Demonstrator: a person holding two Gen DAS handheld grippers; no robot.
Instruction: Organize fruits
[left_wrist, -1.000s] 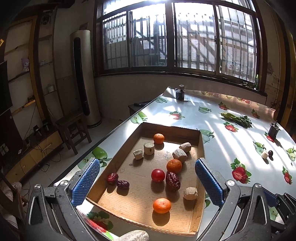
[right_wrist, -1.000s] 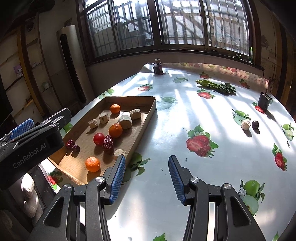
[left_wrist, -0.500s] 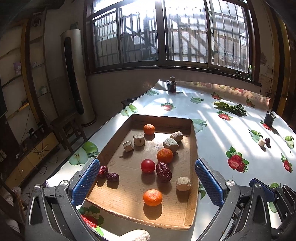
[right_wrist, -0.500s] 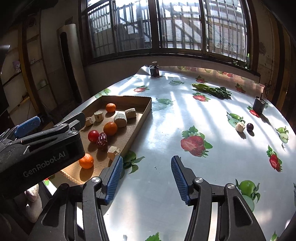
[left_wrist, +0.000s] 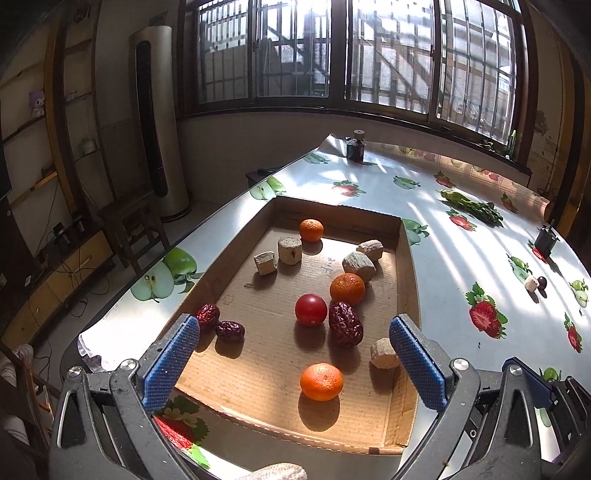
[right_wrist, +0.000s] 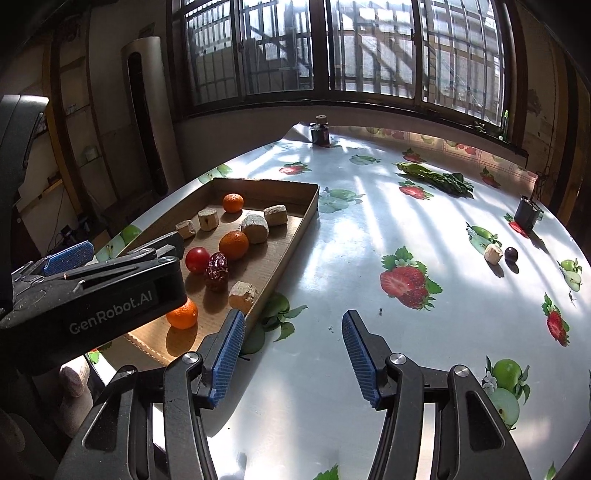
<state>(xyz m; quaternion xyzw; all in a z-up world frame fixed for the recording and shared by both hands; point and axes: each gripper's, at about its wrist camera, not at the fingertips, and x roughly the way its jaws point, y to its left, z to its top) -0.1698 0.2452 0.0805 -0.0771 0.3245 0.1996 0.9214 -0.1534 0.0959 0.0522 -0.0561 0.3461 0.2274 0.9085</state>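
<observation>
We see the left gripper (left_wrist: 293, 356), jaws spread and empty, lower over the cardboard tray (left_wrist: 406, 266), while the right gripper (right_wrist: 291, 354) has widened over bare table (right_wrist: 369, 236).

A lived-in home, likely a dining or living room. A fruit-print oilcloth (left_wrist: 436, 258) covers the table under a barred window (left_wrist: 332, 55), and a tower air conditioner (left_wrist: 155, 122) stands by the wall beside a wooden stool (left_wrist: 129, 225) and shelves (left_wrist: 40, 122) holding a plush toy (left_wrist: 37, 104).
</observation>
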